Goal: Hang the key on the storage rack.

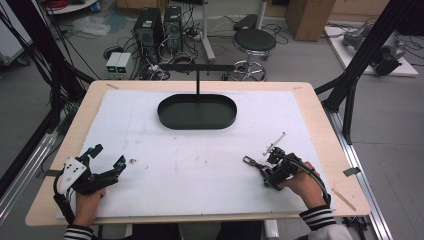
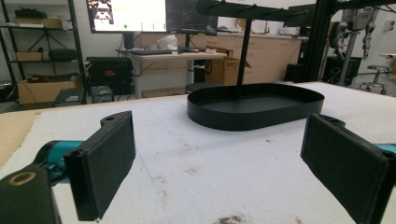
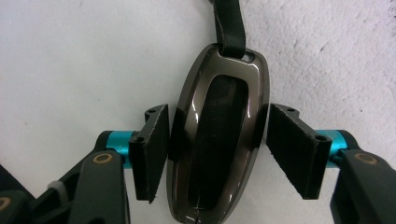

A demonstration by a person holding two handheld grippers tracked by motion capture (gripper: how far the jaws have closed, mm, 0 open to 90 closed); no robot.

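A dark glossy oval key fob [image 3: 217, 135] with a black strap [image 3: 229, 25] lies on the white foam mat [image 3: 70, 56]. My right gripper [image 3: 217, 128] points straight down on it, and both black pads [image 3: 292, 149] touch its long sides. In the high view the right gripper [image 1: 267, 170] sits at the near right of the mat, with the strap's metal clasp [image 1: 248, 160] lying just to its left. My left gripper [image 1: 109, 155] rests at the near left, jaws wide apart with nothing between them [image 2: 217, 154].
A black oval tray [image 1: 165, 117] with an upright T-shaped stand [image 1: 198, 75] sits at the far middle of the mat; it is also ahead in the left gripper view, black oval tray [image 2: 254, 119]. A small dark speck [image 1: 133, 161] lies beside the left gripper. The wooden table edge [image 1: 330, 150] borders the mat.
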